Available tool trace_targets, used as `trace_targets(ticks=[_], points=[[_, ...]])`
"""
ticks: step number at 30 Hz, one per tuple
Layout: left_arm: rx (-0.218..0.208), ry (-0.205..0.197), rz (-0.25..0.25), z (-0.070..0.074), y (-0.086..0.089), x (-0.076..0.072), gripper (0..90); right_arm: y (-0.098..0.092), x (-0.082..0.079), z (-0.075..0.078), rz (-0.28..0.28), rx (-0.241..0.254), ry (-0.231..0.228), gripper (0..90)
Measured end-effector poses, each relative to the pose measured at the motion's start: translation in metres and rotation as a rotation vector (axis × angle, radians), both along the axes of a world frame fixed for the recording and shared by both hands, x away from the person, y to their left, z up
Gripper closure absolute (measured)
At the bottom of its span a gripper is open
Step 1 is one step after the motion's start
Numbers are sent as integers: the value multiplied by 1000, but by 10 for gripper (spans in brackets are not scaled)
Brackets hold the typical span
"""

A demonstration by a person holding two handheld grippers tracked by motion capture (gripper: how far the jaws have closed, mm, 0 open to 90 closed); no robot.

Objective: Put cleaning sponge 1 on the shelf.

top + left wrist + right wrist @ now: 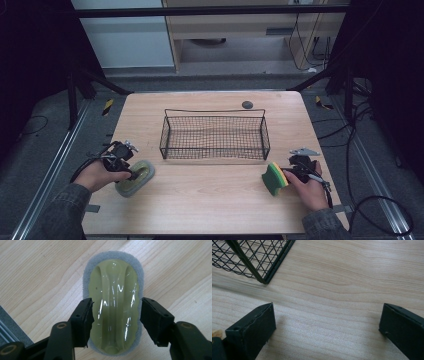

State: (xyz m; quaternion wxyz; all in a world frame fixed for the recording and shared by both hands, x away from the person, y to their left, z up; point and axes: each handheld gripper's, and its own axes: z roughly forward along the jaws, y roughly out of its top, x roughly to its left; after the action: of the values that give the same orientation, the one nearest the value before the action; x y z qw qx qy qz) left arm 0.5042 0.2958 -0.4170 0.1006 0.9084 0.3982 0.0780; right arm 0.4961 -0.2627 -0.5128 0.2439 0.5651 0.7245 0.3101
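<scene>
Your left gripper [131, 170] sits at about 8 o'clock on the wooden table [215, 200], near its left edge. Its jaws straddle the oval scrubber [135, 178], a grey pad topped by a glossy yellow-green plastic grip. In the left gripper view the two black jaws stand either side of the scrubber [114, 302], one at each long flank of the plastic grip. The left jaw seems to meet the plastic edge; at the right jaw you cannot tell whether it touches. The scrubber lies flat on the wood, its long axis running straight away from your gripper [116, 317].

Your right gripper [295, 172] is at about 4 o'clock on the table, near the right edge. Just beside its jaws in the high view stands a green and yellow sponge [274, 178], up on its edge, green side facing the table's middle. From above, you cannot tell whether the jaws touch it. In the right gripper view the jaws are spread wide with bare wood between them [329, 325], holding nothing.

The black wire basket [215, 134] rests at the table's centre, slightly toward 12 o'clock, between and beyond your two hands. One of its corners [265, 280] appears at 11 o'clock in the right gripper view. A small dark round disc [247, 104] lies on the table behind the basket, near the far edge.
</scene>
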Motion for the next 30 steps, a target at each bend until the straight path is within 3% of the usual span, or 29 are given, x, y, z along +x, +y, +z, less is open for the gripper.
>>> trace_targets(ticks=[6,20,30], points=[[-7,9,16,-1,1,1,475,0,0,0,3,-1,-1,8],[-7,51,-9,-10,-2,5,524,0,0,0,8,-3,-1,8],[-7,49,-21,-12,-1,8,638,0,0,0,15,-2,0,8]])
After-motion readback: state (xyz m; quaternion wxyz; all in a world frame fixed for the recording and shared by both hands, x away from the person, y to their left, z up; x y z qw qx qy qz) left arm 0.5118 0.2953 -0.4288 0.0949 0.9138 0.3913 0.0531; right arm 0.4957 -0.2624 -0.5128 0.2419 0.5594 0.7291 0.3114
